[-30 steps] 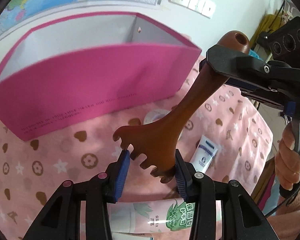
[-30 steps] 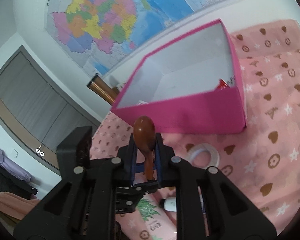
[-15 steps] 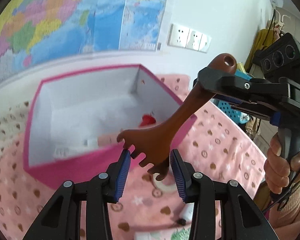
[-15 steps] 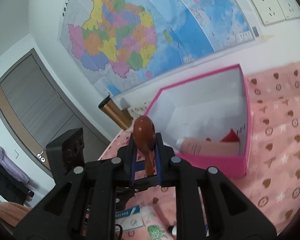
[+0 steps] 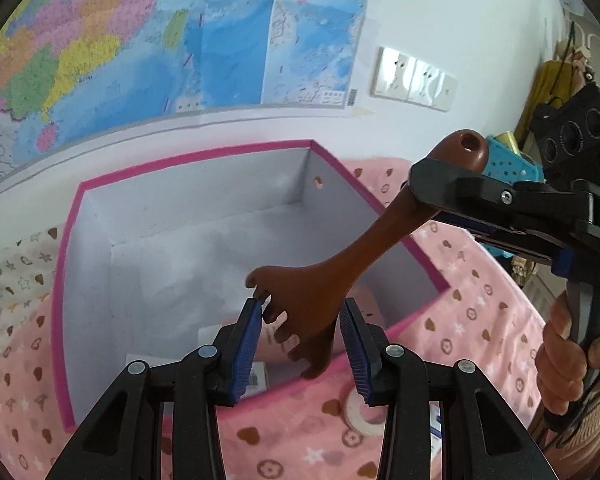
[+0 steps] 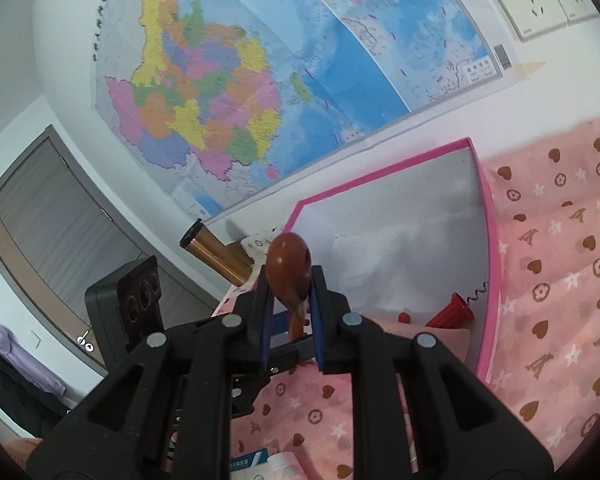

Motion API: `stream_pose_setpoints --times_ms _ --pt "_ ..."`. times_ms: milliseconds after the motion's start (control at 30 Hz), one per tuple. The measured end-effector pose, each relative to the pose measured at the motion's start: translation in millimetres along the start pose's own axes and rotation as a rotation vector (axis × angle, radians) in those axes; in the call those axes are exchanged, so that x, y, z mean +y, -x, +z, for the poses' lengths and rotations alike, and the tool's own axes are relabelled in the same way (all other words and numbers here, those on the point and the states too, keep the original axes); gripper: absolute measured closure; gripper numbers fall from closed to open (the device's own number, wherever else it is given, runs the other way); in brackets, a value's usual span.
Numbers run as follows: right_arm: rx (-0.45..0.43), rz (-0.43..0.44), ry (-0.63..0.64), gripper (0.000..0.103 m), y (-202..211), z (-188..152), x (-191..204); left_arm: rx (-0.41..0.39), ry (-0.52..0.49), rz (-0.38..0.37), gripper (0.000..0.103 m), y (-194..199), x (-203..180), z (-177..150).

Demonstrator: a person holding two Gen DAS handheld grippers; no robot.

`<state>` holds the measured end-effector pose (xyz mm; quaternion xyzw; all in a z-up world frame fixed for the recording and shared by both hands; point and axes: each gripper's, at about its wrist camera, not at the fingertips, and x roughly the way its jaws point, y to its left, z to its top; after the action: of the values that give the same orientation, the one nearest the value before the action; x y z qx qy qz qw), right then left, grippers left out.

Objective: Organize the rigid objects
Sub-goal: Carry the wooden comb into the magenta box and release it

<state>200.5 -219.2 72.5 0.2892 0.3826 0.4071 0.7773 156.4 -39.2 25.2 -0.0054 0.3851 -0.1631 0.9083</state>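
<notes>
A brown wooden comb-like scraper (image 5: 320, 292) with toothed head and holed handle is held by both grippers above the pink box (image 5: 72, 240). My left gripper (image 5: 300, 320) is shut on its toothed head. My right gripper (image 6: 291, 292) is shut on its handle end (image 6: 289, 268); it also shows in the left wrist view (image 5: 452, 184). The pink box (image 6: 490, 264) has a white inside and holds a red corkscrew (image 6: 452, 312), a pinkish tube (image 6: 428, 336) and a small white carton (image 5: 256, 376).
Pink patterned cloth (image 6: 560, 300) covers the table. A tape roll (image 5: 358, 408) and a white tube lie on it in front of the box. A copper cylinder (image 6: 216, 256) stands left of the box. A map and wall sockets (image 5: 416, 76) are behind.
Both grippers have carried the scraper up and forward, from low in front of the box wall to above the box opening. The box inside now shows.
</notes>
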Motion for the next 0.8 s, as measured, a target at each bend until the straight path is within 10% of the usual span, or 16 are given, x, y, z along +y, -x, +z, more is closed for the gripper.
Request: stream_pose_setpoints --times_ms 400,633,800 --pt "0.088 -0.098 -0.008 0.083 -32 -9 -27 0.074 0.008 0.034 0.063 -36 6 -3" --pt "0.045 -0.343 0.1 0.053 -23 -10 -21 0.056 0.02 0.03 0.063 -31 8 -4" --pt "0.011 -0.388 0.117 0.053 -5 -10 -21 0.033 0.006 0.033 0.063 -23 1 -6"
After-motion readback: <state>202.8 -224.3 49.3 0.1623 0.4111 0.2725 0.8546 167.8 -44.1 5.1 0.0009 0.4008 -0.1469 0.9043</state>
